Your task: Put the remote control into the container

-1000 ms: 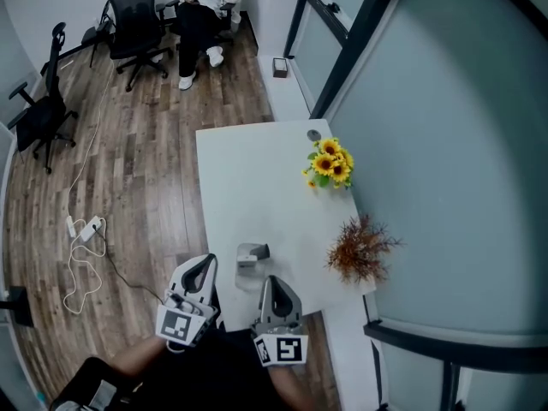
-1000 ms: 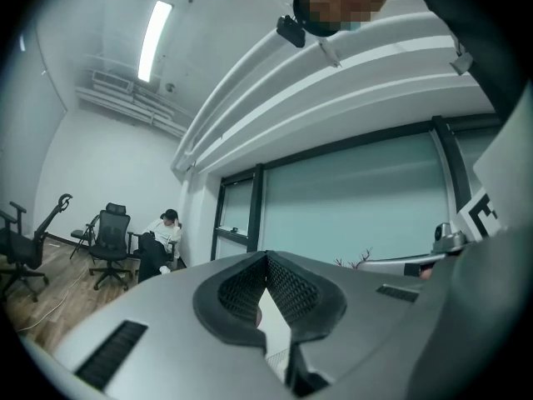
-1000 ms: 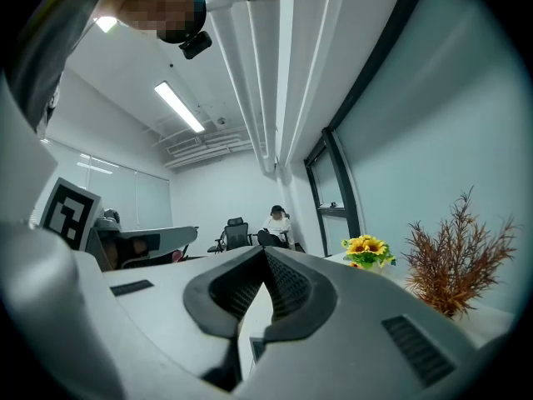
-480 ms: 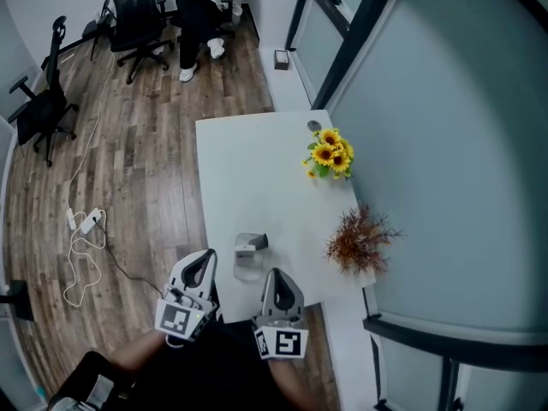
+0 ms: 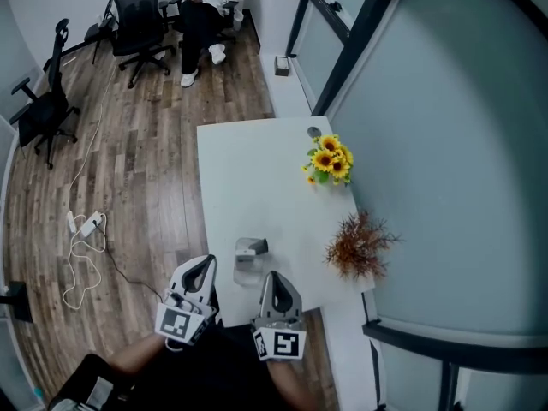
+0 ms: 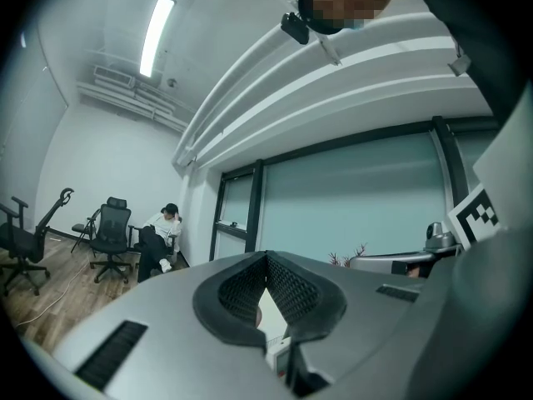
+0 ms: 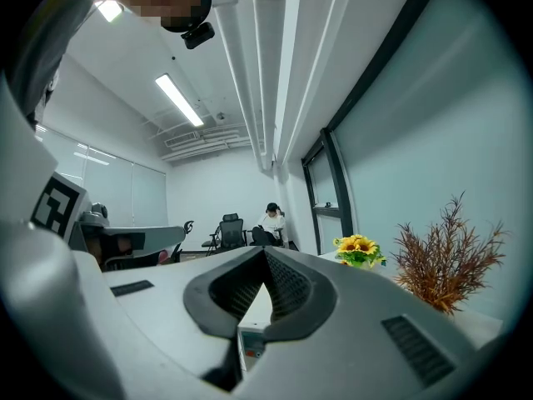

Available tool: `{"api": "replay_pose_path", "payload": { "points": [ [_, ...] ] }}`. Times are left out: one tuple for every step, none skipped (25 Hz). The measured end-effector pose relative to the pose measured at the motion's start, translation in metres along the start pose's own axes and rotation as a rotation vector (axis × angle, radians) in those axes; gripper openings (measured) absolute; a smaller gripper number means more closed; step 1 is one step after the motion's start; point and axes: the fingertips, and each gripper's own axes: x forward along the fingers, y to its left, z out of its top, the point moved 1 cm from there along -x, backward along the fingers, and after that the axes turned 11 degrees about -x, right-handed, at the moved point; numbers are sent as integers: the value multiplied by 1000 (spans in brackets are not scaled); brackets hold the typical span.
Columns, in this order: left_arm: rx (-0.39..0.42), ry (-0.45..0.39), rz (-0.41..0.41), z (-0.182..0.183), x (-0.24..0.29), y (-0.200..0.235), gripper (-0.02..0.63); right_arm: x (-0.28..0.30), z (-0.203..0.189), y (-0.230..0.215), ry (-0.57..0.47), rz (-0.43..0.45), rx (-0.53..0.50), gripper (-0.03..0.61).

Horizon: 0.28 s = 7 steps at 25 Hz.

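On the floor at left stand office chairs point(image 5: 137, 24) and a power strip point(image 5: 86, 226). At the white worktop's point(image 5: 240, 178) near edge the left tongs point(image 5: 205, 264) and right tongs point(image 5: 268, 279), both shut and empty, flank the clear container point(image 5: 247, 271). The grey remote control point(image 5: 253, 247) is at its far end, and sunflowers point(image 5: 330, 163) and a dried plant point(image 5: 360, 247) stand further right. Only the gripper views show a ceiling lamp point(image 6: 155, 25).

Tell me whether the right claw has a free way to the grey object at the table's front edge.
Probably yes. The right claw is just short of the grey object, nothing between them; the sunflowers and dried plant stand aside. Its shut jaws must open first.
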Motion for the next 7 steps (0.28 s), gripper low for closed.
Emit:
{"api": "replay_pose_path", "payload": {
  "points": [
    [-5,5,4,-4,-2,2,8,0,-1,1,2,4,0,3],
    [-9,10,7,-6,-2,4,8,1,-1,1,2,6,1,3],
    [-10,11,5,-5,-1,5,8,3,-1,1,2,8,1,3],
    [-7,7,2,-3,1,5,8,4,-2,1,2,9,1,4],
    [-5,4,0,-2,2,5,8,5,-2,1,3,9,1,3],
    [-4,3,-1,-1,3,6,8,6,-2,1,4,10,1,3],
    [-3,2,-1,-1,3,7,8,7,-3,1,5,10,1,4]
  ]
}}
